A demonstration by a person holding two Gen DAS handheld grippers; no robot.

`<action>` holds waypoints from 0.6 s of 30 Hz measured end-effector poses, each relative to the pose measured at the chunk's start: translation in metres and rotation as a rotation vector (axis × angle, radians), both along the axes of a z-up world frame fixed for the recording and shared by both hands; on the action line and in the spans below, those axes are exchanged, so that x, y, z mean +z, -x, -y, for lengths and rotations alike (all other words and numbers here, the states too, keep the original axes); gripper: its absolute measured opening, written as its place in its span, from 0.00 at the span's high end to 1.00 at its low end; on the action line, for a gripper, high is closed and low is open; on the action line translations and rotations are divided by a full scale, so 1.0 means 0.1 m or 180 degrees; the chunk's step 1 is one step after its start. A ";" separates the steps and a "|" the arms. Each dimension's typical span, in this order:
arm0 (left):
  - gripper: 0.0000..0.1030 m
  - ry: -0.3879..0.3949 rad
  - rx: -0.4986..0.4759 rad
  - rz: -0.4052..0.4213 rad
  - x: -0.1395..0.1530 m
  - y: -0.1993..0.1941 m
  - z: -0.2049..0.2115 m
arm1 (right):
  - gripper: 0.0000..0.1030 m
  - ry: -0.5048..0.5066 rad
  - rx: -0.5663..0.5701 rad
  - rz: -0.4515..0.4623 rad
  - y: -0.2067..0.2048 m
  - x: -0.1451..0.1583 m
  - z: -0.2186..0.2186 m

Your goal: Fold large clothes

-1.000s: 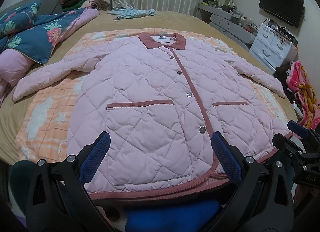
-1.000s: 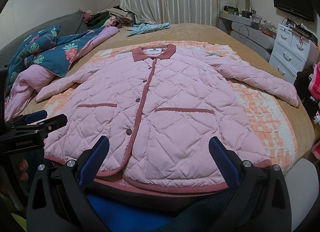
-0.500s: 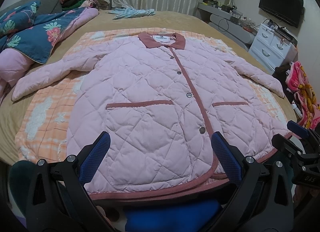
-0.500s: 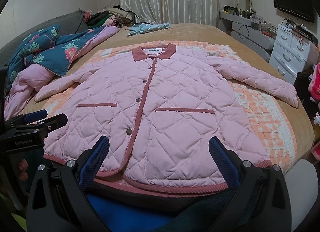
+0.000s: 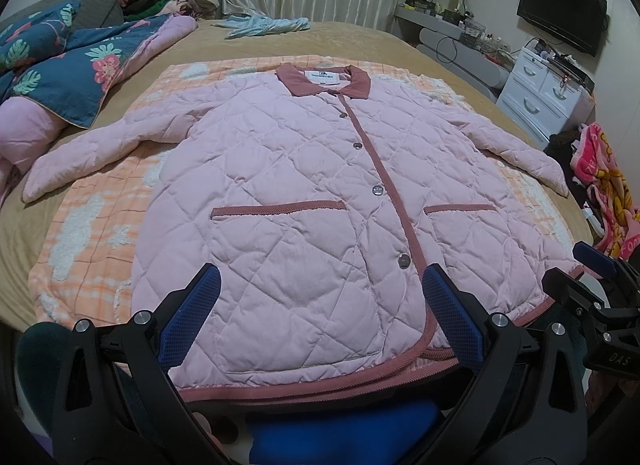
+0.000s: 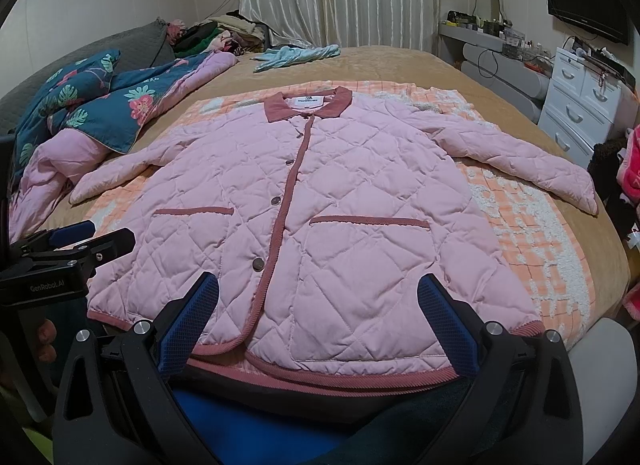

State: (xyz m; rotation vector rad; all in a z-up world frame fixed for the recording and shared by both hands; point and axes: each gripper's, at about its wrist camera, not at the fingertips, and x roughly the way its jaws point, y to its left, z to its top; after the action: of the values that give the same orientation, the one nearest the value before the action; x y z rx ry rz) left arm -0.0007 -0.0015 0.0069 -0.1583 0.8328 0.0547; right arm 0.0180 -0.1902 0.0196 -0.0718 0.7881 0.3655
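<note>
A pink quilted jacket [image 5: 320, 193] with a dusty-red collar and trim lies flat, front up and buttoned, sleeves spread, on an orange checked blanket [image 5: 92, 233] on the bed. It also shows in the right wrist view [image 6: 320, 205]. My left gripper [image 5: 320, 317] is open and empty, held just above the jacket's hem on its left half. My right gripper [image 6: 316, 321] is open and empty above the hem on the right half. Each gripper shows at the edge of the other's view: the right one [image 5: 596, 281], the left one [image 6: 80, 245].
A blue floral quilt [image 5: 68, 69] and pink bedding lie at the bed's left. A light blue garment [image 5: 268, 25] lies at the far end. White drawers [image 5: 548, 89], a TV [image 5: 560, 9] and a pink patterned cloth [image 5: 604, 185] stand to the right.
Both views have shifted very slightly; the grippers stay open above the hem and the jacket has not moved.
</note>
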 end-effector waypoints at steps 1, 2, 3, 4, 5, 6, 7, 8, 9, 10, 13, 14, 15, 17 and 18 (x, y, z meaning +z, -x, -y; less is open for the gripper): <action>0.08 0.0003 -0.0003 -0.0003 0.00 0.00 0.00 | 0.04 -0.0001 0.0000 -0.0002 0.00 0.00 0.00; 0.08 0.0004 -0.0003 -0.0004 0.00 0.00 0.00 | 0.04 0.0002 0.0003 -0.0001 0.00 0.00 0.00; 0.08 0.0004 -0.0005 -0.0004 0.00 0.00 0.00 | 0.04 0.0001 0.0000 0.0002 0.00 0.00 0.00; 0.08 0.0007 -0.0007 -0.0005 0.00 0.00 0.00 | 0.04 0.0001 0.0002 0.0001 0.00 0.00 0.00; 0.08 0.0008 -0.0004 -0.0003 0.00 0.00 0.00 | 0.04 0.0003 0.0002 -0.0002 -0.01 0.00 0.00; 0.08 0.0007 -0.0001 -0.0002 0.00 0.00 0.00 | 0.04 0.0005 0.0002 -0.0004 -0.01 -0.01 0.00; 0.08 0.0004 -0.0004 -0.0005 0.00 0.00 0.00 | 0.04 0.0005 0.0001 -0.0002 -0.01 -0.01 0.00; 0.08 0.0005 -0.0003 -0.0005 0.01 0.00 0.00 | 0.04 0.0007 0.0003 -0.0007 -0.01 -0.01 -0.01; 0.08 0.0006 0.0002 -0.0003 0.00 0.00 0.00 | 0.04 0.0012 0.0004 -0.0012 -0.02 -0.02 -0.01; 0.08 0.0009 0.0003 -0.0005 0.00 0.00 -0.01 | 0.04 0.0017 0.0005 -0.0019 -0.03 -0.03 -0.01; 0.08 0.0008 0.0022 -0.0019 0.00 -0.05 -0.04 | 0.04 0.0030 0.0015 -0.0034 -0.07 -0.05 -0.03; 0.08 0.0004 0.0051 -0.0016 0.00 -0.07 -0.05 | 0.04 0.0025 0.0022 -0.0037 -0.07 -0.05 -0.02; 0.08 -0.0001 0.0069 -0.0023 -0.01 -0.10 -0.08 | 0.04 0.0029 0.0026 -0.0047 -0.09 -0.06 -0.02; 0.08 0.0014 0.0079 -0.0037 -0.01 -0.16 -0.12 | 0.04 0.0038 0.0025 -0.0049 -0.16 -0.05 -0.04; 0.08 0.0010 0.0113 -0.0032 0.00 -0.20 -0.15 | 0.04 0.0049 0.0034 -0.0057 -0.20 -0.05 -0.05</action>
State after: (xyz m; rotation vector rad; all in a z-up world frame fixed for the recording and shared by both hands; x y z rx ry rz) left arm 0.0192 0.0136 0.0068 -0.1758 0.8401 0.0877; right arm 0.0377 -0.1849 0.0148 -0.0872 0.8085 0.3707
